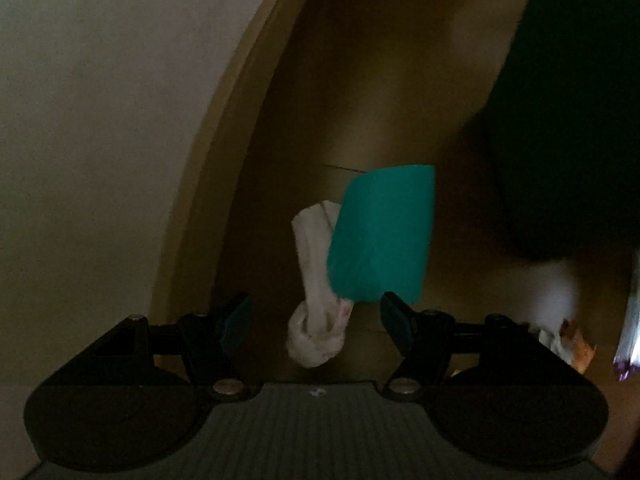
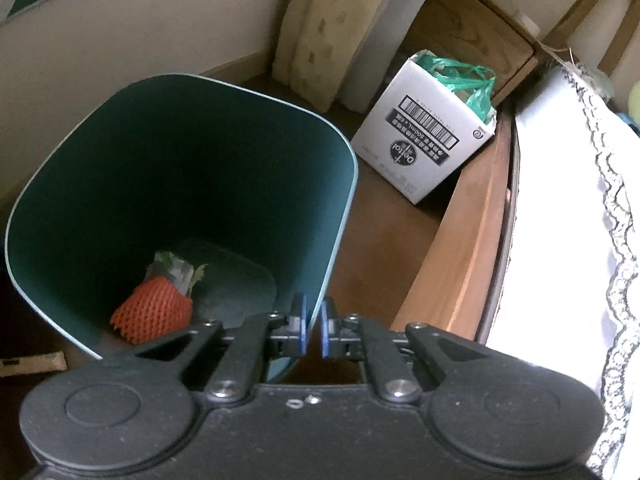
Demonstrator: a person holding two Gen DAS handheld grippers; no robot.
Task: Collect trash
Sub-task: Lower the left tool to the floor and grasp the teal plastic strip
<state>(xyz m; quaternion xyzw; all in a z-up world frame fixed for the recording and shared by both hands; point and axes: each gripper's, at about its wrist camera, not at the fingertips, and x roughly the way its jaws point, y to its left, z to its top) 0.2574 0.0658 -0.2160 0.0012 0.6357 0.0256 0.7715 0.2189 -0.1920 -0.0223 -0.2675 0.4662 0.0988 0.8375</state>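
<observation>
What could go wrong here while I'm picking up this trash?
1. The left gripper is open above a white tissue lying against a teal packet; closing might catch both or nudge the tissue aside.
2. That view is dark and blurred, so aiming is harder.
3. The right gripper pinches the thin bin wall; the bin could slip or tip, spilling the orange net.

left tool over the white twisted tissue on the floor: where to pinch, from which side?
Judging from the left wrist view: take the white twisted tissue at its knotted lump near the bottom, coming straight down from above. The left tool is open and already straddles it. The narrow strip runs up beside the teal packet, so a higher pinch may catch that too. The lump sits clear of it.
</observation>
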